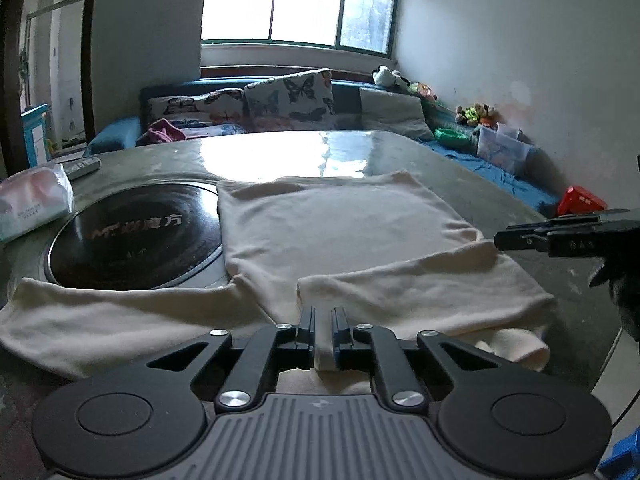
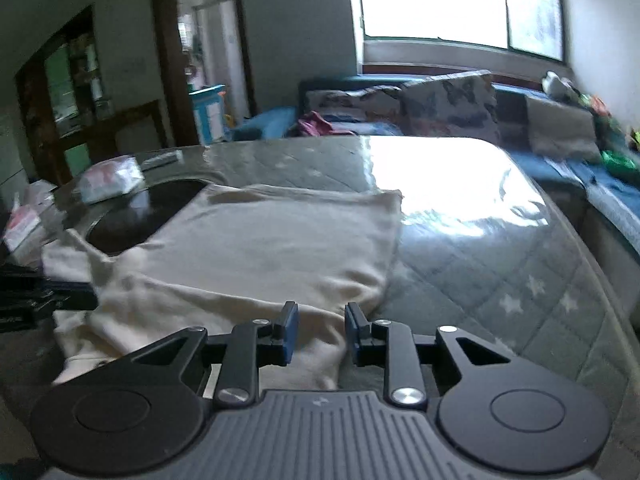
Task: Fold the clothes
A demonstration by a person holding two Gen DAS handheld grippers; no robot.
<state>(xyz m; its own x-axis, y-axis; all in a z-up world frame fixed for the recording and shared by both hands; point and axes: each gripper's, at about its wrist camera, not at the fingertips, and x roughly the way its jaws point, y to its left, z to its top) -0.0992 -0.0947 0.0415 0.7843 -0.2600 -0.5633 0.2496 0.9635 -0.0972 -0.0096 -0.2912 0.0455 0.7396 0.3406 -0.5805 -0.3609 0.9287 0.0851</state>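
Note:
A cream long-sleeved top (image 1: 340, 232) lies flat on the round table (image 1: 560, 248), its body pointing away and one sleeve folded across the near part. My left gripper (image 1: 323, 320) is shut on the top's near edge at the neck area. The top also shows in the right wrist view (image 2: 272, 248). My right gripper (image 2: 318, 320) is open, its fingers just above the top's near right corner, holding nothing. The right gripper also shows at the right edge of the left wrist view (image 1: 560, 236).
A black round hotplate (image 1: 136, 236) is set in the table, partly under the top's left sleeve. A tissue pack (image 1: 32, 200) and a remote (image 1: 82, 167) lie at the far left. A sofa with cushions (image 1: 288, 100) stands behind the table.

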